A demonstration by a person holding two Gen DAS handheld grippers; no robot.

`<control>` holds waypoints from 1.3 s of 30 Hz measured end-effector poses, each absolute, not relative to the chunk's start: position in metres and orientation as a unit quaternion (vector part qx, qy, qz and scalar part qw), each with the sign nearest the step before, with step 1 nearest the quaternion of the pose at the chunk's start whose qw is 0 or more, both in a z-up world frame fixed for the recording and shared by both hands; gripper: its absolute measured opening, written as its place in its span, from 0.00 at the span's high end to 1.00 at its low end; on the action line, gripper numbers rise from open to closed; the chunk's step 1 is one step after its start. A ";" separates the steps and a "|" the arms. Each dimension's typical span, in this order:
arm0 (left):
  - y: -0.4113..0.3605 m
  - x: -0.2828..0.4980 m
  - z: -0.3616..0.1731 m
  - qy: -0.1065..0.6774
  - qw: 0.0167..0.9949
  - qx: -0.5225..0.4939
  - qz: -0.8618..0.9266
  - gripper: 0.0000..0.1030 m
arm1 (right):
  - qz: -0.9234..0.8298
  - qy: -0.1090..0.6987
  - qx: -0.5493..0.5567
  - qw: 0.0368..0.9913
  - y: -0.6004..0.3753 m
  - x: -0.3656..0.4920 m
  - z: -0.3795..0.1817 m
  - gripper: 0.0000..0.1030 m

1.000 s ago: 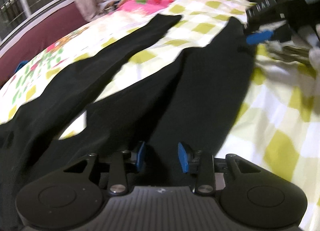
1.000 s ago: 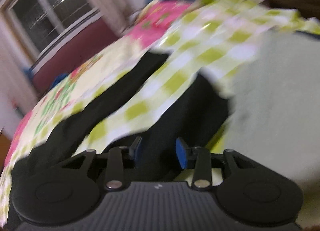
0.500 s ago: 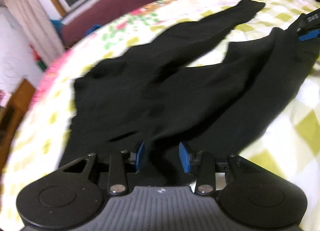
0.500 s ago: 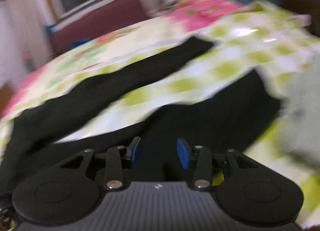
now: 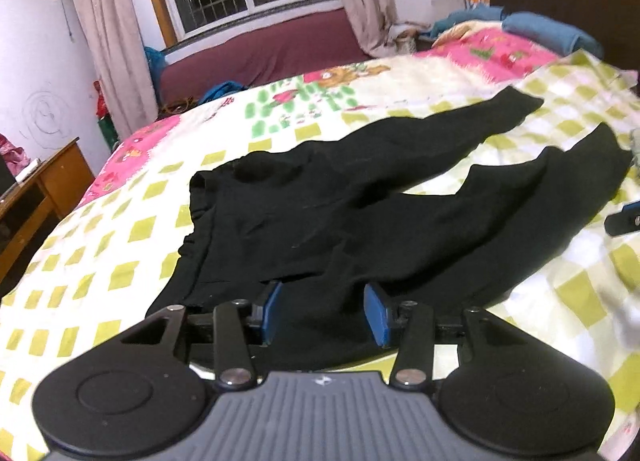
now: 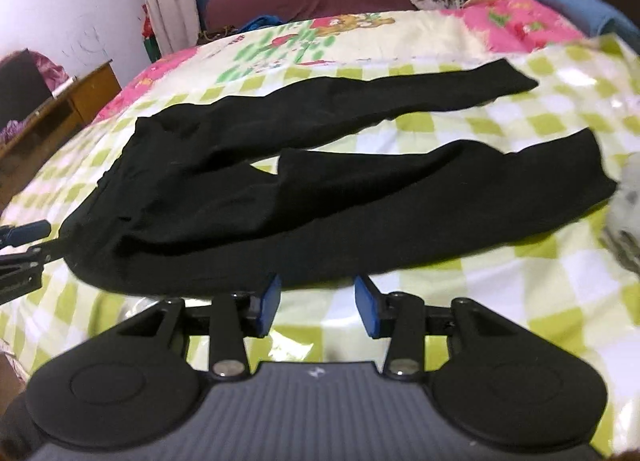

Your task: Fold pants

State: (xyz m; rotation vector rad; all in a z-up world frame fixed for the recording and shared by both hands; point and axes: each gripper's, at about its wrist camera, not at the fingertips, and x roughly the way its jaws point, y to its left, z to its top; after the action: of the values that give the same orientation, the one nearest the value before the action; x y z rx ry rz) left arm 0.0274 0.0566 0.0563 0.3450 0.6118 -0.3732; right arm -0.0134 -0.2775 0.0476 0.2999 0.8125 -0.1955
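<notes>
Black pants point(image 5: 360, 213) lie spread flat on the bed, waistband to the left and both legs running to the right, split apart. My left gripper point(image 5: 322, 311) is open and empty over the near edge of the pants by the waist. My right gripper point(image 6: 316, 303) is open and empty just off the near edge of the near leg of the pants point(image 6: 320, 197). The right gripper's tip shows at the right edge of the left wrist view point(image 5: 624, 219); the left gripper's tip shows at the left edge of the right wrist view point(image 6: 24, 237).
The bed point(image 5: 120, 261) has a green-checked and pink floral cover. A blue pillow point(image 5: 548, 35) lies at the head. A wooden desk point(image 5: 36, 197) stands to the left. A maroon sofa point(image 5: 260, 49) sits under the window. A grey cloth point(image 6: 624, 213) lies at right.
Both grippers have pulled back and swung left toward the waist end, so the whole pants now show. Both stay open and empty.
</notes>
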 end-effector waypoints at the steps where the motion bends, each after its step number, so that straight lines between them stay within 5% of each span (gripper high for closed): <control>1: 0.062 0.027 0.056 0.296 0.923 0.164 -0.184 0.42 | -0.096 0.393 0.140 0.904 -0.271 -0.013 0.055 0.58; 13: 0.097 0.125 0.056 0.293 0.927 0.192 -0.135 0.24 | 0.000 0.421 0.026 0.907 -0.236 0.131 0.073 0.56; 21: 0.099 0.265 0.058 0.326 0.924 0.162 -0.118 0.25 | 0.088 0.439 -0.019 0.894 -0.247 0.281 0.028 0.50; 23: 0.103 0.298 0.053 0.335 0.924 0.152 -0.102 0.32 | 0.102 0.445 -0.034 0.889 -0.252 0.302 0.020 0.50; 39: 0.101 0.410 0.027 0.437 0.885 0.098 -0.127 0.37 | 0.109 0.469 -0.049 0.875 -0.268 0.386 0.024 0.50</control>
State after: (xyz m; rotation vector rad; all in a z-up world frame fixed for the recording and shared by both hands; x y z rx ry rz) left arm 0.4097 0.1007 0.0273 0.2035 0.9091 -0.2637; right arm 0.3862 -0.2683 0.0239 -0.1024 0.9788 0.2268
